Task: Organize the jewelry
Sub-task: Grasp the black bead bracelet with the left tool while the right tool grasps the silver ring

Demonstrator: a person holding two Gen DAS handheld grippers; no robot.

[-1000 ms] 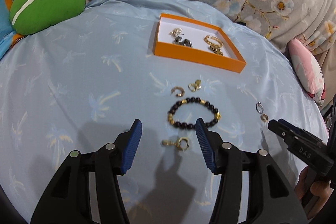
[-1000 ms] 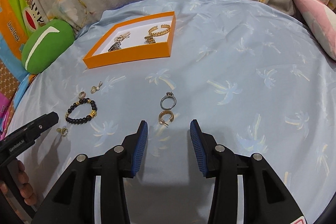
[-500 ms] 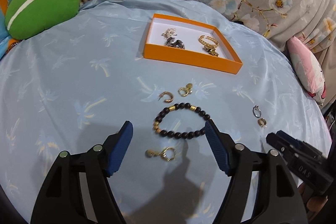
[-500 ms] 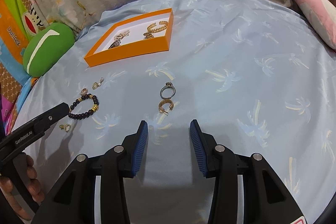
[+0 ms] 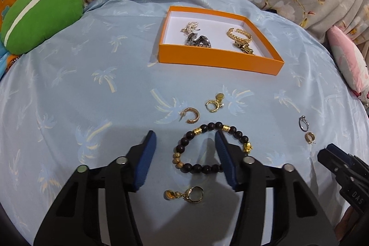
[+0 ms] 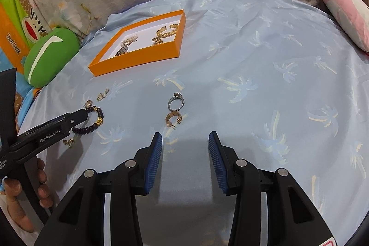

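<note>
An orange box [image 5: 219, 61] holding several jewelry pieces sits at the far side of the blue cloth; it also shows in the right wrist view [image 6: 138, 59]. A dark bead bracelet [image 5: 212, 146] lies on the cloth. My left gripper [image 5: 185, 137] is open, low over the bracelet's left part, its right finger above the ring's middle. A gold charm earring [image 5: 184, 194] lies nearer, between the fingers. A gold hoop [image 5: 190, 115] and a gold charm ring [image 5: 213, 104] lie beyond. My right gripper [image 6: 185, 138] is open and empty, just short of a gold hoop earring [image 6: 173, 119] and a silver ring [image 6: 175, 101].
A green cushion [image 5: 39, 15] lies at the far left and a pink cushion [image 5: 348, 63] at the right edge. A floral fabric backs the cloth. The silver ring [image 5: 303, 122] and small hoop [image 5: 309, 137] lie right of the bracelet, near the right gripper's tip [image 5: 334, 158].
My left gripper has moved forward and lower, from behind the charm earring to over the bracelet, jaws still open. The right gripper has barely moved.
</note>
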